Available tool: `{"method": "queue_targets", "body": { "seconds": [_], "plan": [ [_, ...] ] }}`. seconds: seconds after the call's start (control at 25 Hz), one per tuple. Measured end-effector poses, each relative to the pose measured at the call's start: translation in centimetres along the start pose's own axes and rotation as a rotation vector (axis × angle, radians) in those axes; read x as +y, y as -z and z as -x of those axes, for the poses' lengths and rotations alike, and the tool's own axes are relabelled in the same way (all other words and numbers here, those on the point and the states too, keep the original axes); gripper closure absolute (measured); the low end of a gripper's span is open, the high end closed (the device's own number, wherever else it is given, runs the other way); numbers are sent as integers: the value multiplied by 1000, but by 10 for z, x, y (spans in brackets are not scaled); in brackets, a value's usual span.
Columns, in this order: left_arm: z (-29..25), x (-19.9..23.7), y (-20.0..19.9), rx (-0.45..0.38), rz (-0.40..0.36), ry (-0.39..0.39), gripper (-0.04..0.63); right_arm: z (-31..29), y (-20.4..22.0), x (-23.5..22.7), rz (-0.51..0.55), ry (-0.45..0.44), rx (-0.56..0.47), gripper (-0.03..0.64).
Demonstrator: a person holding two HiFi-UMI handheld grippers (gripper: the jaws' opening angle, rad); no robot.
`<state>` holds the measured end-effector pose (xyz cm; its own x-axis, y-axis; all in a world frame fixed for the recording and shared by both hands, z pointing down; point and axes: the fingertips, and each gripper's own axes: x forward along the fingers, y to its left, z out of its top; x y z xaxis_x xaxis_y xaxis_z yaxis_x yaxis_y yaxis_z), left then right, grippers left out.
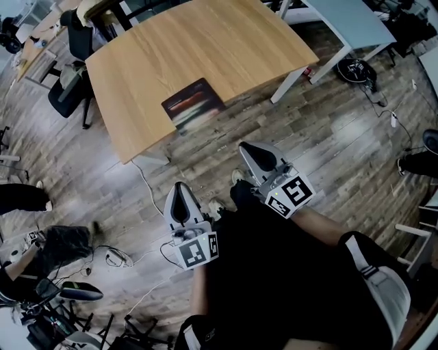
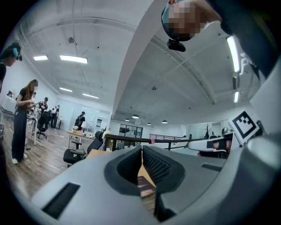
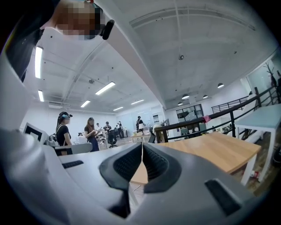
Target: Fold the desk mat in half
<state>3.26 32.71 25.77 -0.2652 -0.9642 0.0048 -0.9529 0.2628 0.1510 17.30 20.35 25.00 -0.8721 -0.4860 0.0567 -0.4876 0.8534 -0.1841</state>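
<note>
Left gripper (image 1: 179, 193) and right gripper (image 1: 248, 152) are both held low in front of the person, over the wood-plank floor (image 1: 205, 171) and short of the table (image 1: 226, 48). In each gripper's own view the jaws are pressed together with nothing between them (left gripper (image 2: 142, 151), right gripper (image 3: 142, 147)). The right gripper sits ahead of the left and nearer the table. The desk mat (image 1: 193, 104), dark with coloured streaks, lies flat at the table's near edge, roughly midway along it and slightly toward the near-left corner, well apart from both grippers. Whether its near end overhangs that edge cannot be determined. Beyond the far-right corner stands a white table (image 1: 356, 20); office chairs (image 1: 72, 75) stand off the left edge.
</note>
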Motion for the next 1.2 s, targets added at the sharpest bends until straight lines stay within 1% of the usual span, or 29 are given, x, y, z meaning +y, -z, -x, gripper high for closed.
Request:
{"method": "queue_targets", "body": {
  "seconds": [0.08, 0.24, 0.52, 0.64, 0.72, 0.88, 0.96, 1.12, 1.2],
  "plan": [
    [-15, 3, 2, 4, -28, -27, 569, -13, -4, -10, 4, -21, -3, 584],
    [-41, 2, 12, 37, -45, -76, 569, -33, -5, -34, 38, -67, 22, 584],
    [-83, -14, 33, 71, -74, -106, 569, -64, 10, -75, 52, -140, 58, 584],
    [-97, -19, 48, 101, -107, -101, 569, -77, 21, -86, 91, -160, 75, 584],
    [-108, -21, 60, 130, -138, -91, 569, -83, 33, -93, 122, -170, 104, 584],
    [-130, -23, 91, 191, -189, -39, 569, -96, 62, -100, 170, -207, 173, 584],
    [-140, -21, 106, 209, -197, -14, 569, -103, 78, -105, 195, -210, 204, 584],
    [-153, -15, 131, 228, -263, -12, 569, -116, 105, -111, 238, -211, 241, 584],
    [-157, -11, 146, 242, -274, -6, 569, -121, 120, -111, 249, -219, 271, 584]
  ]
}}
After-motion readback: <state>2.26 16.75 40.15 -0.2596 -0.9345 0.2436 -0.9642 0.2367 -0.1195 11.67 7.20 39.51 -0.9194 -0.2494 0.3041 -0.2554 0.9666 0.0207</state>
